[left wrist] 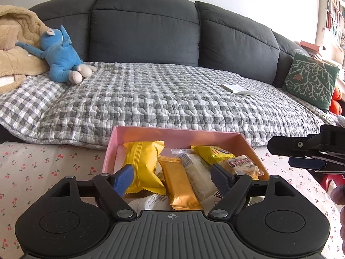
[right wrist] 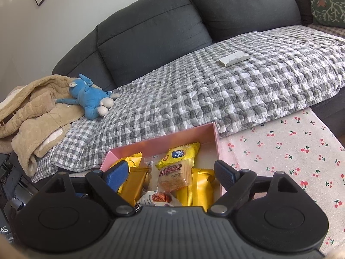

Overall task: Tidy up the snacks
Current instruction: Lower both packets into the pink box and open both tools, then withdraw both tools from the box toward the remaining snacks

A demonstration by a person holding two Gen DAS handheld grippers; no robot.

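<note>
Both my sets of fingers stand wide open and hold nothing: the left gripper (left wrist: 171, 178) hovers over the near end of the pink box (left wrist: 110, 149), the right gripper (right wrist: 170, 173) just beside it over the same box. The snacks lie inside, loosely heaped: a yellow packet (left wrist: 142, 170) at the left, an orange bar (left wrist: 179, 185) and a pale wrapped bar (left wrist: 198, 172) in the middle, a clear-wrapped cracker (left wrist: 243, 165) at the right.

I judge the main risk is my two grippers crowding one small box and knocking each other, or a finger catching the box wall and sliding it. The slick, overlapping wrappers could slip or come up two at once.

The box sits on a counter under a cherry-print cloth (left wrist: 43, 168). Beyond is a dark grey sofa (left wrist: 144, 26) with a checked quilt (left wrist: 151, 99), a blue plush toy (left wrist: 62, 58) and a green cushion (left wrist: 310, 77).
</note>
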